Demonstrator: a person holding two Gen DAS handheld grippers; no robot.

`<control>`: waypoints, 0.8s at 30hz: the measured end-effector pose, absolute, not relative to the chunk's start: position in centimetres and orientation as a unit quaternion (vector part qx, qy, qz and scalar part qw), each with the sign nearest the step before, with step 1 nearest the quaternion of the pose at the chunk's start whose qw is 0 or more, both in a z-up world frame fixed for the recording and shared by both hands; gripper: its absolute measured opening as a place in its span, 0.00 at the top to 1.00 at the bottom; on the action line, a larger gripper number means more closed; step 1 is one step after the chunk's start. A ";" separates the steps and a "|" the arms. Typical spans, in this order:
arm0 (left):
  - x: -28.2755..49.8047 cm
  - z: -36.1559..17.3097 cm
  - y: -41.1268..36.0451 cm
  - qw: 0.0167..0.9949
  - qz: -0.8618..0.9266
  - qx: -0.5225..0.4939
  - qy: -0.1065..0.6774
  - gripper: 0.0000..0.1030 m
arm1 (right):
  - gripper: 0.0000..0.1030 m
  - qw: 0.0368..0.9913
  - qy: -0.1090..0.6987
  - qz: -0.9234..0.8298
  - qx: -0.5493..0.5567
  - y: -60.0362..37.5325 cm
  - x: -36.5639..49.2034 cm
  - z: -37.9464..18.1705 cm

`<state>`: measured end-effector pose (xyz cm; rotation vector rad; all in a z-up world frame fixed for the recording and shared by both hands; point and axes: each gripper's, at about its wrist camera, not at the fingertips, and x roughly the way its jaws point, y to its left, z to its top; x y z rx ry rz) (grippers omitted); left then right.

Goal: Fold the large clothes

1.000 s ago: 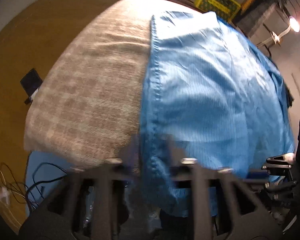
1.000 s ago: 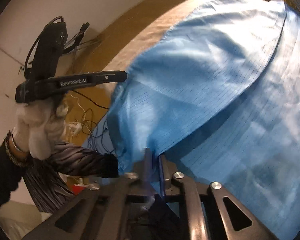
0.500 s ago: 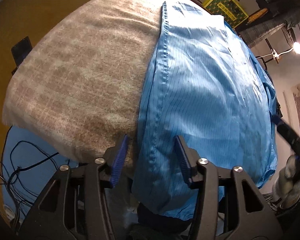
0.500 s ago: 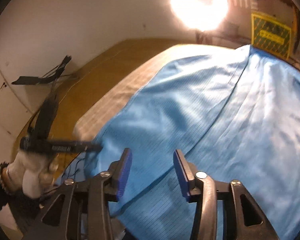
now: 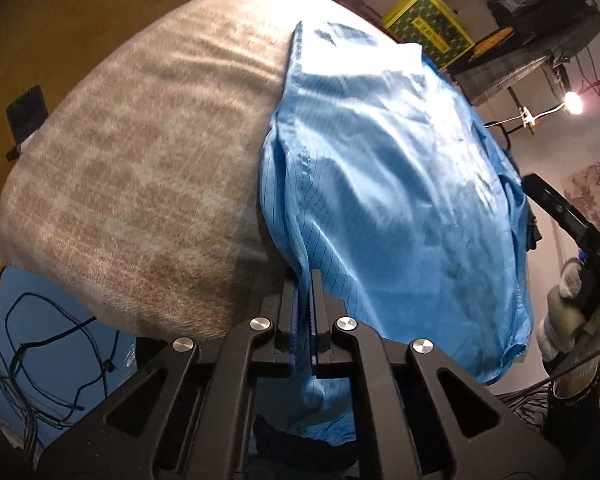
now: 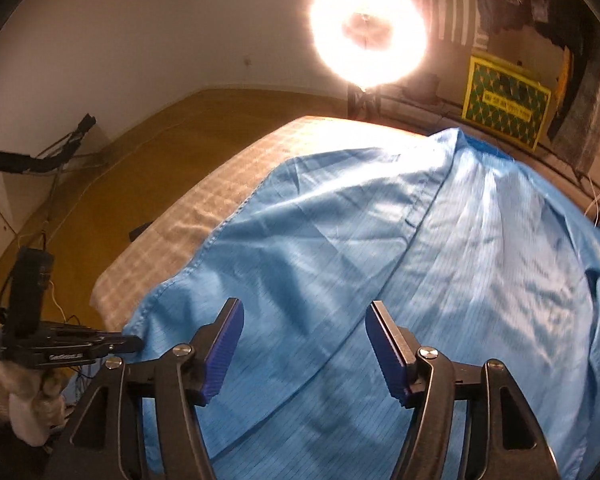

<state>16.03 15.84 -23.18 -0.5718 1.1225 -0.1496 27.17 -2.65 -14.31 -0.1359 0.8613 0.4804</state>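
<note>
Two grippers work one blue garment (image 5: 400,184) that lies spread over a checked blanket (image 5: 132,184) on the bench. In the left wrist view, cables (image 5: 48,356) hang at the far left below the blanket's edge, and a small dark object (image 5: 26,116) sits at the blanket's left border. Bare blanket fills the left half; the garment covers the right half, its stitched hem running down the middle. The left gripper (image 5: 303,300) has its fingers pinched narrow on that hem at the near edge, and the cloth bunches into a fold just above them and hangs down below them. At the far right, the right gripper's black body (image 5: 568,216) shows in a white-gloved hand (image 5: 572,320), beside the garment's corner.

In the right wrist view, the left gripper (image 6: 112,344) appears at the far left, touching the garment's near corner, with the gloved hand (image 6: 28,400) below it. The blanket (image 6: 204,208) shows as a strip beyond the hem. The right gripper (image 6: 304,344) hovers over the garment (image 6: 440,260) with its blue-padded fingers (image 6: 224,348) spread wide, holding nothing. A bright round lamp (image 6: 366,32) glares above, and a yellow-green box (image 6: 504,104) stands to its right.
</note>
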 end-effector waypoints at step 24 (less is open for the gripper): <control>15.6 -20.0 15.6 0.817 -0.113 -0.290 0.485 1.00 | 0.40 0.815 0.514 0.267 0.016 6.3 40.3 -16.3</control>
